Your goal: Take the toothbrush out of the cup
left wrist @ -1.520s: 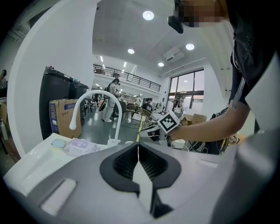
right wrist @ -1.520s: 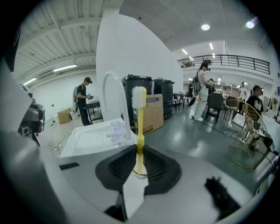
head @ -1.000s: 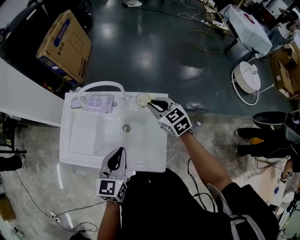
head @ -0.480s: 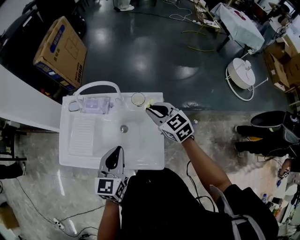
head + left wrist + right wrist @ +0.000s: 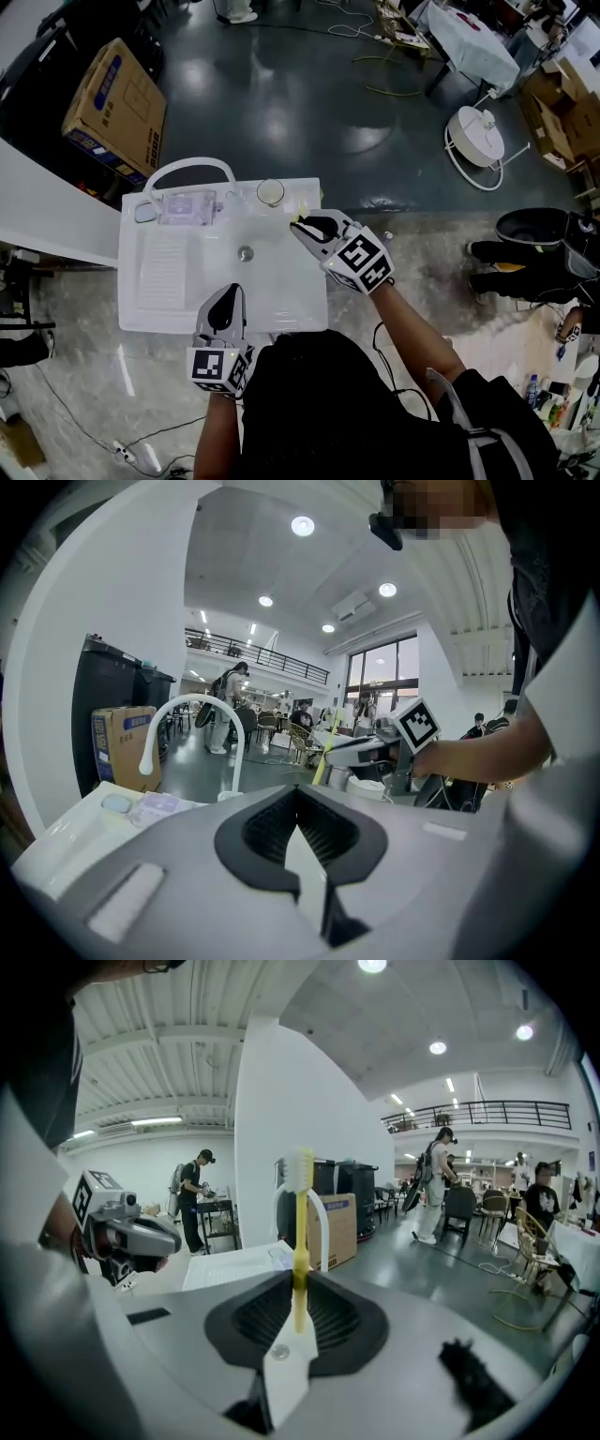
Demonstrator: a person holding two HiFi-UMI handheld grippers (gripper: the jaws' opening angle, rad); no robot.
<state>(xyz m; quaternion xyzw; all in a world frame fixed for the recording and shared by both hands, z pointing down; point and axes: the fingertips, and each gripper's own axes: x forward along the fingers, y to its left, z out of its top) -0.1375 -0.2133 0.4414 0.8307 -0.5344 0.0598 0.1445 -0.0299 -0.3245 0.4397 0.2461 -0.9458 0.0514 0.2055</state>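
Held slim yellow toothbrush (image 5: 300, 1227), white bristles uppermost, clamped in right gripper (image 5: 298, 1288) (left gripper (image 5: 298, 803) closed on nothing).

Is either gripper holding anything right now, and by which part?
The right gripper clamps the toothbrush by its handle, near the end away from the bristles. The left gripper holds nothing.
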